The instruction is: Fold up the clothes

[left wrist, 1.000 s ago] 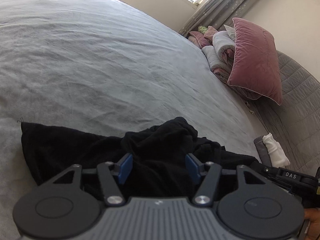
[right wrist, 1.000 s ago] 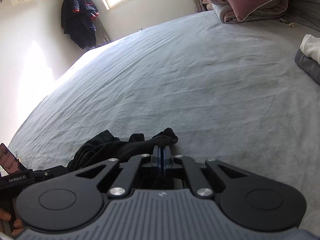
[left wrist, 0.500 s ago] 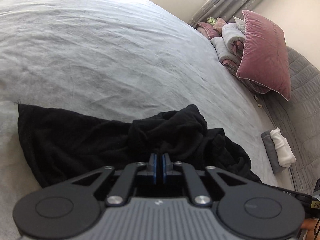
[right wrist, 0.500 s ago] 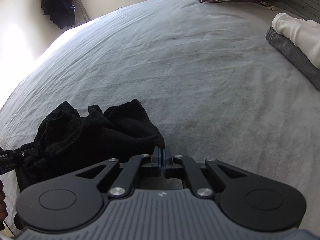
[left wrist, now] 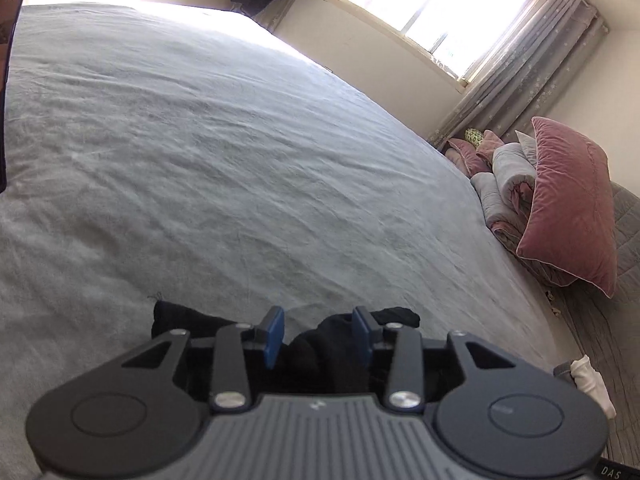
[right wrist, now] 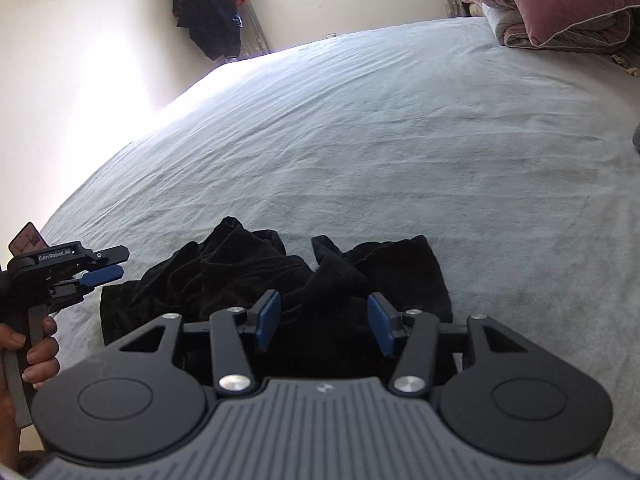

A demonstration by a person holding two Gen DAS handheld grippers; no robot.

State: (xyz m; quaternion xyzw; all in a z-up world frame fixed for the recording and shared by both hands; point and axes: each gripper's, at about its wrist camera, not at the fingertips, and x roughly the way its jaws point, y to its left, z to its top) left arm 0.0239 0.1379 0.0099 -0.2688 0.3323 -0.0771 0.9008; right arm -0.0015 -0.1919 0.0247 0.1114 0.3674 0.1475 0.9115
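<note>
A black garment [right wrist: 256,280] lies bunched on the grey bed sheet [right wrist: 400,140] near the bed's front edge. My right gripper [right wrist: 325,322] hovers over its right part, jaws opening, blue pads apart with cloth lying between them but not pressed. In the left wrist view my left gripper [left wrist: 318,334] is also opening, with a dark hump of the garment [left wrist: 320,344] between its spread pads, not clamped. The left gripper [right wrist: 102,266] shows at the left of the right wrist view, held by a hand [right wrist: 38,352], beside the garment's left edge.
A pink pillow [left wrist: 568,208] leans on rolled quilts [left wrist: 504,176] at the bed's far right. Folded grey and white clothes [left wrist: 588,380] lie at the right edge. Dark clothes [right wrist: 212,4] hang by the window [left wrist: 432,12]. Bare sheet stretches beyond the garment.
Both grippers were shut on the black garment half a second ago and now stand with pads apart. The left view has tilted up, showing less garment and more bed and window.
</note>
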